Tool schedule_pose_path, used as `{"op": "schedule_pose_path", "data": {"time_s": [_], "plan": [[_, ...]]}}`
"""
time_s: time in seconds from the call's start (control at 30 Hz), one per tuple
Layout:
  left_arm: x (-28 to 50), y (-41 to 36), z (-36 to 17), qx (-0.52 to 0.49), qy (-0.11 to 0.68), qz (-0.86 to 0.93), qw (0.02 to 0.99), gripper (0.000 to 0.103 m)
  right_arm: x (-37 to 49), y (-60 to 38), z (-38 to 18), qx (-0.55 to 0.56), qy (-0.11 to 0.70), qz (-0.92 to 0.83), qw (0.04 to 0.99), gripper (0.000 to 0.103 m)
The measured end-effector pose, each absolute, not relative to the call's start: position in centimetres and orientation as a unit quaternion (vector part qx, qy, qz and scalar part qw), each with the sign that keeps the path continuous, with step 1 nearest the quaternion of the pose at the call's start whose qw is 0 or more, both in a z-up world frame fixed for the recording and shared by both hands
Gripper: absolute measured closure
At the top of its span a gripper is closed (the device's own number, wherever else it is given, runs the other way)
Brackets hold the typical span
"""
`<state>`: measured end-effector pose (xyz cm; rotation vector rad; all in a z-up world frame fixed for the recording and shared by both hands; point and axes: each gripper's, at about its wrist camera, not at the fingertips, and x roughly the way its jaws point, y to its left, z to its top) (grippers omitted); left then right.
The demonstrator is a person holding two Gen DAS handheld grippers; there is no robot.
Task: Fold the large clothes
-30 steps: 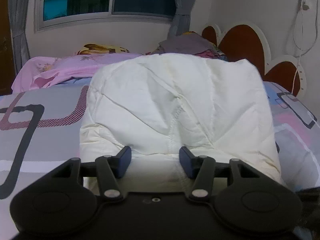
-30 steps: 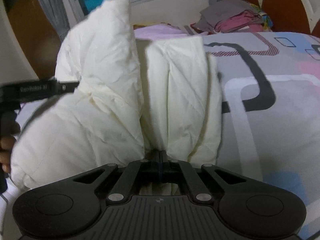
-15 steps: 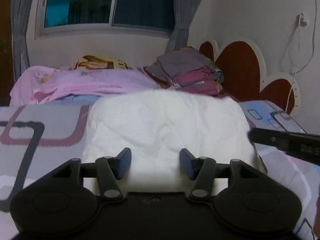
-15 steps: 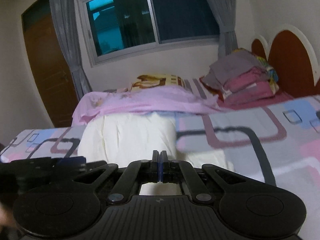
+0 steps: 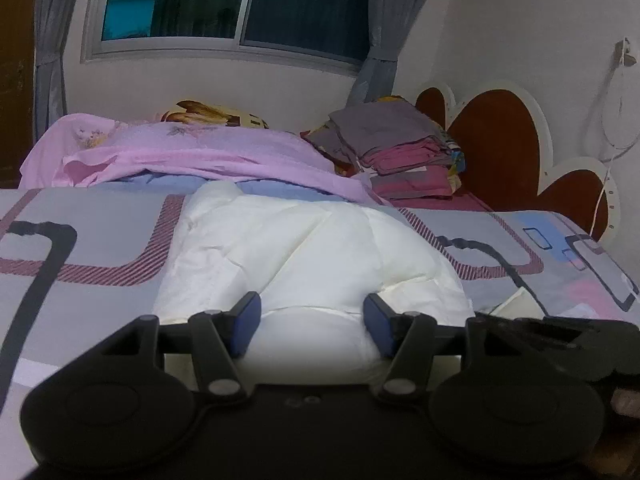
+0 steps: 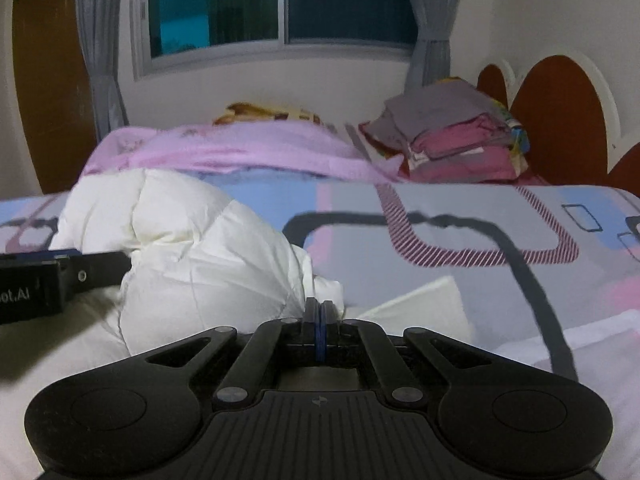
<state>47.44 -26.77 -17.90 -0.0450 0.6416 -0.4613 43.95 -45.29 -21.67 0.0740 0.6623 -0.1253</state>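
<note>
Cream-white quilted fabric, a puffy padded jacket (image 5: 308,252), lay bunched on the bed (image 5: 80,248), whose cover was grey with maroon, black and blue outlines. From the left wrist view the left claw (image 5: 311,322) stood with its blue-padded fingers spread wide apart, the jacket's near edge between them, gripping nothing. From the right wrist view the right claw (image 6: 319,316) had its fingers pressed together, pinching a gathered corner of the jacket at about 11 o'clock from the tips. A pink blanket (image 5: 192,152) lay at 12 o'clock beyond the jacket, and a stack of folded clothes (image 6: 452,136) sat at 1 o'clock near the headboard (image 5: 500,140).
</note>
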Motion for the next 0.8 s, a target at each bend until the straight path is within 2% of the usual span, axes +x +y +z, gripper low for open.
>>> {"op": "schedule_pose_path", "data": {"time_s": [0.33, 0.53, 0.67, 0.8], "plan": [[48.0, -28.0, -19.5, -0.001, 0.318, -0.222, 0.922, 0.045, 45.0, -45.8, -24.6, 0.037, 0.345, -0.079, 0.935, 0.103], [47.4, -28.5, -17.8, 0.04, 0.325, -0.206, 0.922, 0.044, 44.1, -46.6, -21.9, 0.04, 0.355, -0.067, 0.932, 0.103], [46.5, -27.5, -16.2, 0.037, 0.325, -0.196, 0.924, 0.032, 42.3, -46.5, -19.1, 0.058, 0.334, -0.058, 0.939, 0.103], [45.1, -26.4, -14.9, 0.043, 0.325, -0.194, 0.925, 0.03, 40.2, -45.5, -16.8, 0.064, 0.313, -0.04, 0.947, 0.103]]}}
